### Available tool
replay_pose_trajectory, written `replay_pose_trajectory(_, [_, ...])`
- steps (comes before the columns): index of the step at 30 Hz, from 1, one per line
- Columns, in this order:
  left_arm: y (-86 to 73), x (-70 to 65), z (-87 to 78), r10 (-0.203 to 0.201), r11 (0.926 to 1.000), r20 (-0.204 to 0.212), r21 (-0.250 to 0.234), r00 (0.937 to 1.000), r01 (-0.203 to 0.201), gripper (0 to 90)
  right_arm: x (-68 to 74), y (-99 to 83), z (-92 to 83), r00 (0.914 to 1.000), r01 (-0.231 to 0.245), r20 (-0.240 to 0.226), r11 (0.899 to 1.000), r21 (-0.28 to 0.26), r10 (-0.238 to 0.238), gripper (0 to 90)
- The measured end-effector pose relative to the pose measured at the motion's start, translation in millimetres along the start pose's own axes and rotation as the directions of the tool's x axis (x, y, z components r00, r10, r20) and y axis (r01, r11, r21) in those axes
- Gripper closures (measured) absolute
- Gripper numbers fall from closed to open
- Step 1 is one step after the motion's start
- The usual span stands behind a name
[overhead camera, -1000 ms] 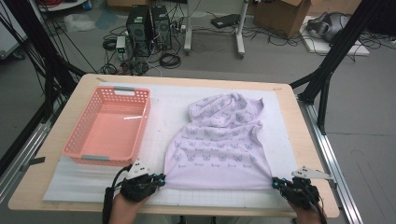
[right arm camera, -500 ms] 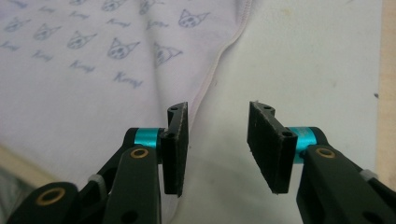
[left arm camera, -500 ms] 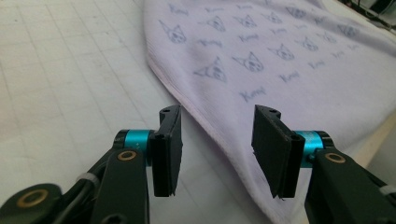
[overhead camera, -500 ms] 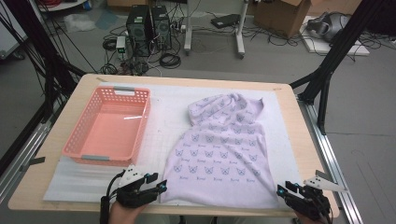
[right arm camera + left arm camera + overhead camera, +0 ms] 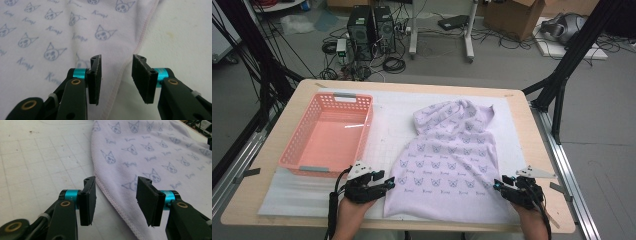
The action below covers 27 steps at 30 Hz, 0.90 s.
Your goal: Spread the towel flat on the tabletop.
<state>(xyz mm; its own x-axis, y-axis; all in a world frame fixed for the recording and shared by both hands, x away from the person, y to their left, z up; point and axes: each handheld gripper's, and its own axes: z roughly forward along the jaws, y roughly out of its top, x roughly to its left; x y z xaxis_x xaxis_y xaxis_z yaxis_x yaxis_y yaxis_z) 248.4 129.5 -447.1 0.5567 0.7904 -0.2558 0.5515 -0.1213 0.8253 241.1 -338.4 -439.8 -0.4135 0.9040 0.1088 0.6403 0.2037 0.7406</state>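
One lilac towel [image 5: 451,160] printed with cat faces lies flat on the worktop [image 5: 257,200], its long axis running from the near edge away toward the far side, the far end bunched. One pink basket [image 5: 292,150] stands beside it at left, nothing inside. Two tools flank the near corners: left tool [image 5: 388,184], right tool [image 5: 498,184].

Left gripper view: jaws just opened, parted over the towel's [image 5: 150,152] stitched hem, pads off the cloth.

Right gripper view: jaws apart, lately narrowing, astride the towel's [image 5: 50,37] hem.
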Motion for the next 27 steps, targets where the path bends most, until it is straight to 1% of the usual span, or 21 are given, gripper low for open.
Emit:
replay_pose_trajectory(2, [1.4, 1.0, 2.3, 0.002, 1.0, -0.008, 0.0, 1.0, -0.002, 50.1, -0.4, 2.2, 6.2, 0.9998, 0.019, -0.007, 1.0, 0.011, -0.019, 62.4])
replay_pose_trajectory(3, [1.9, 1.3, 3.6, -0.001, 1.0, -0.008, -0.001, 1.0, 0.001, 50.1, 0.2, 2.0, 9.1, 0.9997, 0.021, -0.011, 0.999, 0.024, -0.021, 64.4])
replay_pose_trajectory(5, [2.5, 0.7, 6.6, 0.001, 1.0, -0.001, 0.006, 1.0, -0.001, 50.1, 0.1, 1.1, 10.3, 0.9994, 0.035, 0.0, 0.999, 0.019, -0.035, 71.4])
replay_pose_trajectory(6, [3.1, -0.1, 8.6, 0.008, 1.0, 0.002, 0.006, 1.0, -0.008, 50.1, -1.9, 0.7, 9.5, 0.9996, 0.027, -0.008, 0.999, 0.021, -0.027, 80.4])
replay_pose_trajectory(7, [3.9, -0.8, 10.4, 0.011, 0.9999, 0.01, 0.011, 0.9999, -0.011, 50.1, -4.6, 0.4, 8.1, 0.9992, 0.014, -0.037, 0.999, 0.029, -0.013, 86.2])
replay_pose_trajectory(9, [5.4, -1.7, 13.1, 0.019, 0.9998, 0.02, 0.009, 0.9996, -0.019, 50.1, -7.2, 0.3, 4.5, 0.9986, 0.019, -0.05, 0.998, 0.052, -0.016, 87.3])
replay_pose_trajectory(11, [6.6, -2.1, 13.7, 0.022, 0.9997, 0.034, 0.011, 0.9992, -0.022, 50.1, -9.0, -1.6, -3.5, 0.9988, 0.036, -0.035, 0.996, 0.076, -0.033, 87.6])
replay_pose_trajectory(12, [7.0, -1.8, 13.8, 0.023, 0.9997, 0.039, 0.006, 0.999, -0.023, 50.0, -11.0, -4.6, -8.8, 0.9991, 0.034, -0.027, 0.996, 0.078, -0.032, 87.7])
replay_pose_trajectory(14, [7.0, -0.6, 13.1, 0.03, 0.9995, 0.044, 0.006, 0.9986, -0.03, 50.0, -16.9, -9.9, -17.0, 0.9999, 0.012, -0.012, 0.997, 0.073, -0.012, 87.6])
replay_pose_trajectory(15, [6.5, -0.1, 13.7, 0.025, 0.9997, 0.049, 0.006, 0.9985, -0.026, 50.0, -21.9, -12.2, -19.7, 0.9999, -0.005, -0.011, 0.998, 0.069, 0.005, 87.5])
replay_pose_trajectory(17, [5.6, 1.0, 15.4, 0.02, 0.9996, 0.055, 0.017, 0.9983, -0.021, 49.9, -24.2, -12.2, -20.4, 0.9994, -0.018, -0.03, 0.999, 0.051, 0.019, 85.7])
replay_pose_trajectory(18, [5.0, 0.9, 16.6, 0.017, 0.9996, 0.059, 0.021, 0.9981, -0.018, 49.8, -23.0, -11.4, -19.8, 0.9993, -0.013, -0.034, 0.999, 0.04, 0.015, 83.3])
replay_pose_trajectory(19, [4.6, 0.1, 17.8, 0.016, 0.9995, 0.065, 0.026, 0.9978, -0.018, 49.7, -20.9, -10.2, -18.9, 0.9994, -0.007, -0.033, 1.0, 0.028, 0.008, 78.7])
replay_pose_trajectory(21, [4.9, -2.2, 21.1, 0.023, 0.9986, 0.077, 0.045, 0.9967, -0.026, 49.5, -17.6, -8.2, -15.5, 0.9997, -0.002, -0.026, 1.0, 0.01, 0.002, 65.6])
replay_pose_trajectory(22, [5.6, -4.1, 23.0, 0.024, 0.9984, 0.087, 0.049, 0.9959, -0.028, 49.3, -16.7, -7.7, -13.6, 0.9996, -0.004, -0.027, 1.0, 0.015, 0.005, 62.3])
replay_pose_trajectory(23, [6.2, -6.1, 25.0, 0.027, 0.9981, 0.093, 0.053, 0.9953, -0.032, 48.6, -15.8, -7.6, -11.1, 0.9997, -0.004, -0.025, 1.0, 0.017, 0.004, 61.0])
replay_pose_trajectory(24, [6.8, -8.1, 27.2, 0.038, 0.9973, 0.087, 0.06, 0.9955, -0.043, 48.5, -15.0, -8.0, -8.5, 0.9998, 0.003, -0.022, 1.0, 0.022, -0.003, 59.8])
replay_pose_trajectory(26, [7.9, -12.4, 32.2, 0.066, 0.9927, 0.066, 0.097, 0.9956, -0.072, 49.7, -13.4, -9.0, -4.7, 0.9997, 0.024, -0.008, 0.999, 0.026, -0.024, 60.0])
replay_pose_trajectory(27, [8.1, -14.8, 32.7, 0.084, 0.9912, 0.04, 0.099, 0.9957, -0.087, 55.8, -13.0, -9.0, -4.5, 0.9996, 0.027, -0.002, 0.999, 0.024, -0.027, 62.4])
